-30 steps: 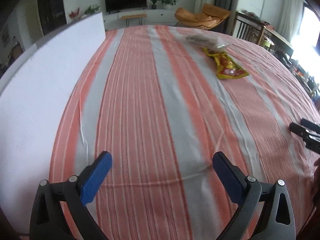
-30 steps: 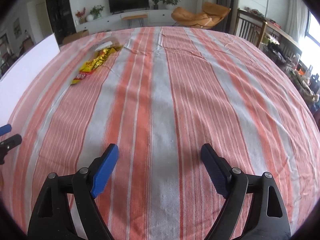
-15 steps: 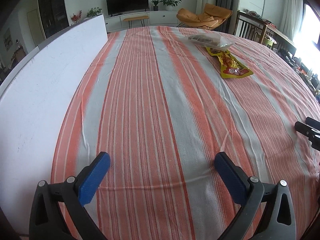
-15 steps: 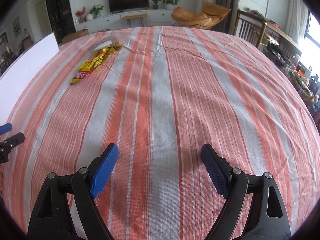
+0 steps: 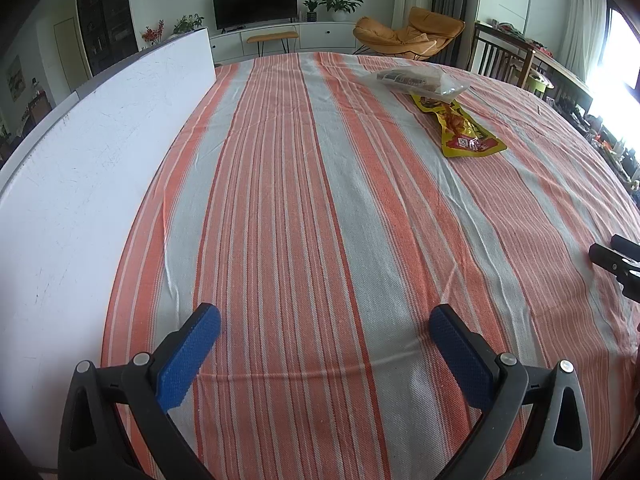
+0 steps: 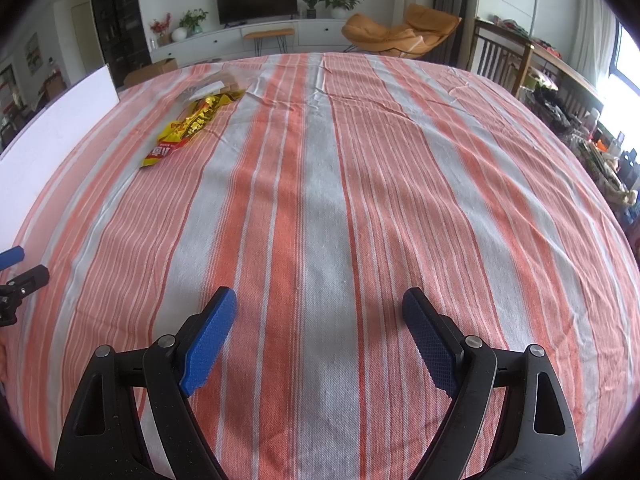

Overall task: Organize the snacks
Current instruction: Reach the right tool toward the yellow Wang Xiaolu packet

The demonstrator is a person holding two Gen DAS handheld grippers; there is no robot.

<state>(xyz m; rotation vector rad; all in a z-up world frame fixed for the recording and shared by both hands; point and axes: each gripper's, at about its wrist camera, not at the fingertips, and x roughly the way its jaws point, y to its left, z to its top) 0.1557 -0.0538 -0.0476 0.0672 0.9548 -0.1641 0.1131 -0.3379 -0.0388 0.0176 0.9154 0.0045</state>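
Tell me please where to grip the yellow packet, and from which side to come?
Grip the yellow packet at its near end, the wider one with the red label. It lies flat on the cloth, so probably come in low from the near side. Its far end seems tucked under the clear bag. Both the left gripper and the right gripper are open.

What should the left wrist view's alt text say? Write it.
Open left gripper, holding nothing, hovers over an orange-and-grey striped tablecloth. Far right lie a yellow snack packet and, beyond it, a clear snack bag; a white board stands along the left.
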